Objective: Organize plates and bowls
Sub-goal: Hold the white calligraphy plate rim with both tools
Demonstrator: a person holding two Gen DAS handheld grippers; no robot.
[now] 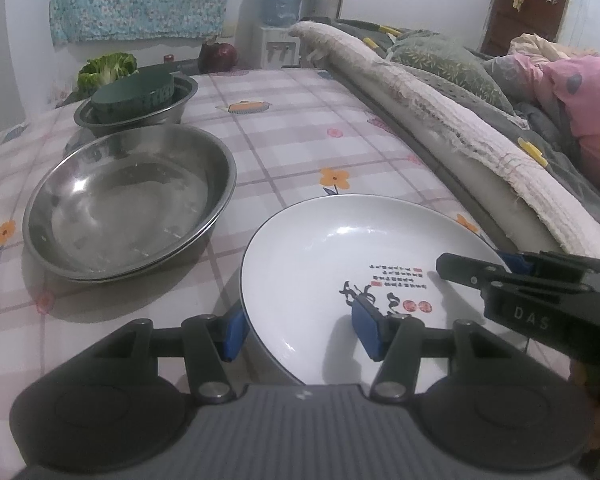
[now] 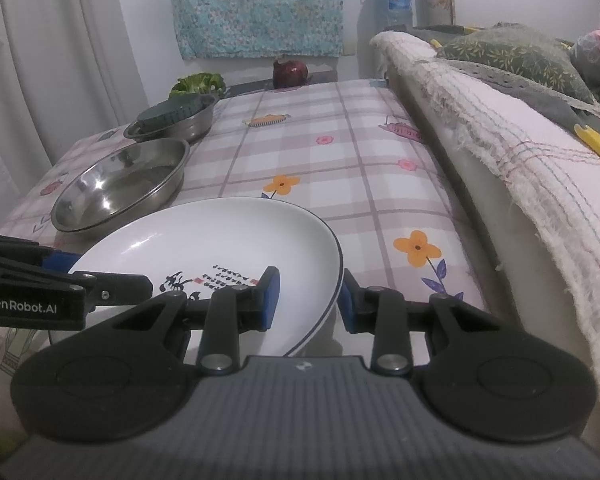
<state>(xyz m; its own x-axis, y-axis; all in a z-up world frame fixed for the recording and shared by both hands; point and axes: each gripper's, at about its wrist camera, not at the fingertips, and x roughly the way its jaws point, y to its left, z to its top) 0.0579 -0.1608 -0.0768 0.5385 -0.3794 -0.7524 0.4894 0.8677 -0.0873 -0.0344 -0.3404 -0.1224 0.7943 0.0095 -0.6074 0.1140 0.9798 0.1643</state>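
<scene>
- One table (image 2: 364,168) under a checked, flower-printed cloth carries everything I see; a bed runs along its right edge.
- One white plate (image 1: 320,256) with black script and red seals sits at the near right corner of the table, near side tipped up off the cloth in the right wrist view.
- Two steel basins by my count: the shallow one (image 1: 128,204) stands empty near the left edge, just beside the plate; the deeper one (image 1: 140,112) behind it, toward the far left corner, holds one dark green round thing (image 1: 134,94) tilted on its rim.
- One leafy green vegetable (image 1: 106,68) and one dark red onion-like thing (image 2: 290,72) lie at the far edge.
- My left gripper (image 1: 302,332) straddles the plate's near left rim, one blue pad inside, one outside; the pads stand apart from the rim, so I read those jaws as open.
- My right gripper (image 2: 308,300) straddles the plate's near right rim, pads close either side; I cannot tell if they pinch it.
</scene>
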